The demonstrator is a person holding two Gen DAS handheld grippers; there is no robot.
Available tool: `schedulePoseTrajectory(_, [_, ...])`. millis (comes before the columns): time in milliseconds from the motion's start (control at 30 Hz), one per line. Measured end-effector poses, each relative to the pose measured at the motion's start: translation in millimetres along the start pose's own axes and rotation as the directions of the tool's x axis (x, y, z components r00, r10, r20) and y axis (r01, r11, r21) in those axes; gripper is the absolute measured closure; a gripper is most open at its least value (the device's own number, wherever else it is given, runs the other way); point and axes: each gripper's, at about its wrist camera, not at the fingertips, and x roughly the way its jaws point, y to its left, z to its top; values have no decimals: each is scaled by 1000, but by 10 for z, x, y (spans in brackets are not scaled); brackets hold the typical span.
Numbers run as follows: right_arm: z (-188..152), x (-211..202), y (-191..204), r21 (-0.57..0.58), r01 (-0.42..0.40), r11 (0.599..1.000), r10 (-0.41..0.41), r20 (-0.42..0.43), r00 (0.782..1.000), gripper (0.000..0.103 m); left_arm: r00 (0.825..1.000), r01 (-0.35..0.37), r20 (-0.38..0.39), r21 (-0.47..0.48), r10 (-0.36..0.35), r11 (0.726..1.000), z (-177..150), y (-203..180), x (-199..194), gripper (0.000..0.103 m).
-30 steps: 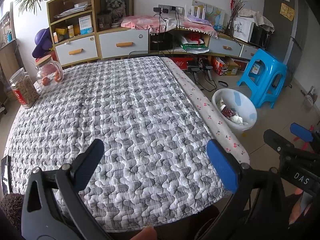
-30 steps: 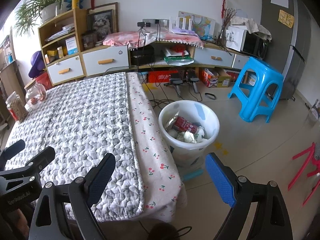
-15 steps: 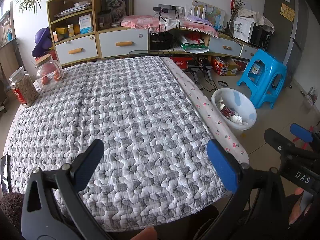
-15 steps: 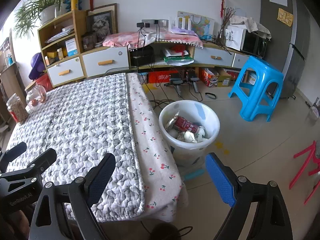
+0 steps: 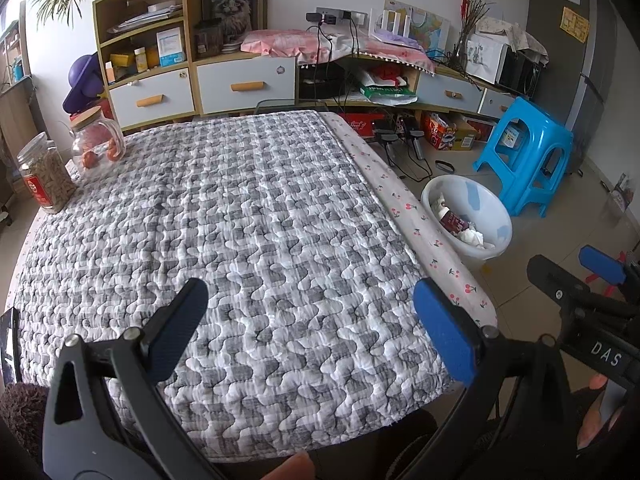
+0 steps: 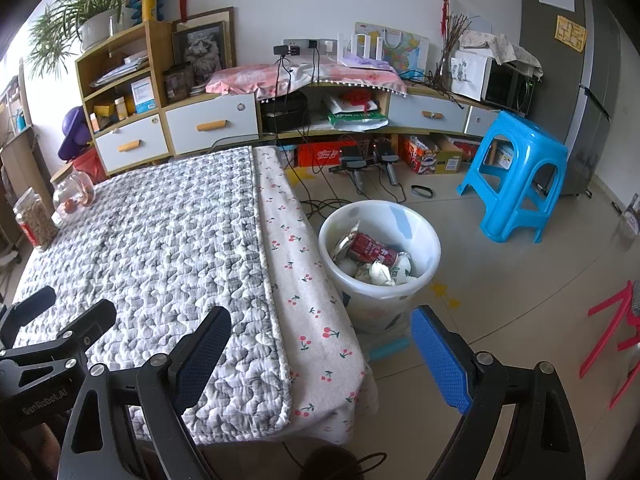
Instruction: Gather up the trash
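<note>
A white trash bin (image 6: pixel 428 236) stands on the floor right of the table and holds a red wrapper (image 6: pixel 372 249) and crumpled white paper (image 6: pixel 380 274). It also shows in the left wrist view (image 5: pixel 494 208). My left gripper (image 5: pixel 312 330) is open and empty over the near edge of the quilted table cover (image 5: pixel 224 216). My right gripper (image 6: pixel 320 352) is open and empty, above the table's right corner, near the bin. No loose trash shows on the table.
Two glass jars (image 5: pixel 96 142) (image 5: pixel 46 178) stand at the table's far left. A blue plastic stool (image 6: pixel 516 176) stands beyond the bin. Cables and chargers (image 6: pixel 360 172) lie on the floor before the low cabinets (image 6: pixel 208 124). A red frame (image 6: pixel 608 332) is at the right.
Both views have shifted slightly back from the table; the grippers stay open and empty.
</note>
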Motion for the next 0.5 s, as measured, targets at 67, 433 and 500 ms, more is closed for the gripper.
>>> schedulePoseTrajectory(67, [0,0,-3,0,0,1000,0,0,1000,10,1000,-1,0,0,1,1000,-1,0,1,1])
schedulePoseTrajectory(433, [4,-6,12,2,0,1000,0,0,1000,10,1000,-1,0,-1,1,1000,-4,0,0,1])
schedulePoseTrajectory(500, [3,-7,13,3,0,1000,0,0,1000,10,1000,-2,-1,-1,2,1000,-4,-3,1,1])
